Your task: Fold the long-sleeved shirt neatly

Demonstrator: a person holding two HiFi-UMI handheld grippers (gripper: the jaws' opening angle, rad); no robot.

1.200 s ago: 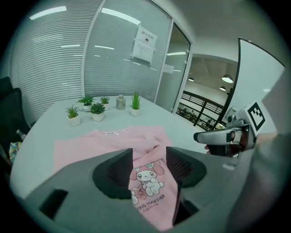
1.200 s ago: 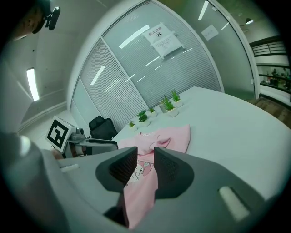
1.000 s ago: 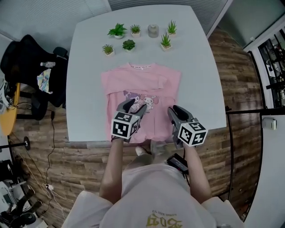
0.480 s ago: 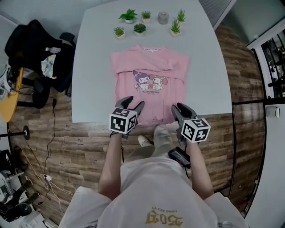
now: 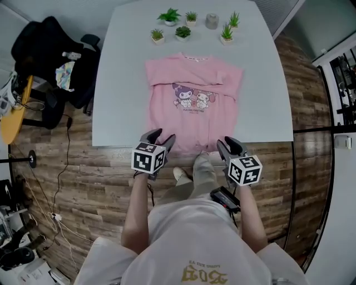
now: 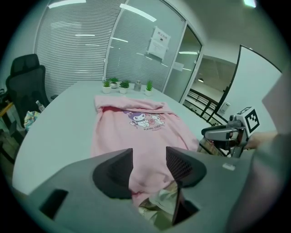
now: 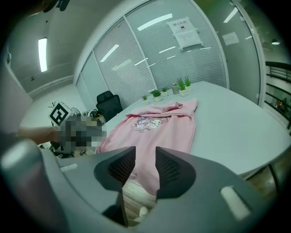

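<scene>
Left gripper (image 5: 160,135) wide, right gripper (image 5: 229,141) just opening, both unpinched astride shirt (image 5: 192,94) hem | step: hem grasp | next: pinch both corners.

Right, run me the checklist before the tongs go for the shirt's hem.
1. Left tongs open: ok, jaws apart, nothing pinched.
2. Right tongs open: ok, jaws have just been opening, gap narrower than the left's, nothing pinched between them.
3. Both tongs lined up on the hem: ok, each sits by a bottom corner at the near edge of the table.
4. Hem flat on the table: not ok, it droops over the edge.
5. Sleeves folded in: ok, they lie across the chest of the shirt.
6. Fold path clear: ok, the potted plants stand beyond the collar, apart from it.
</scene>
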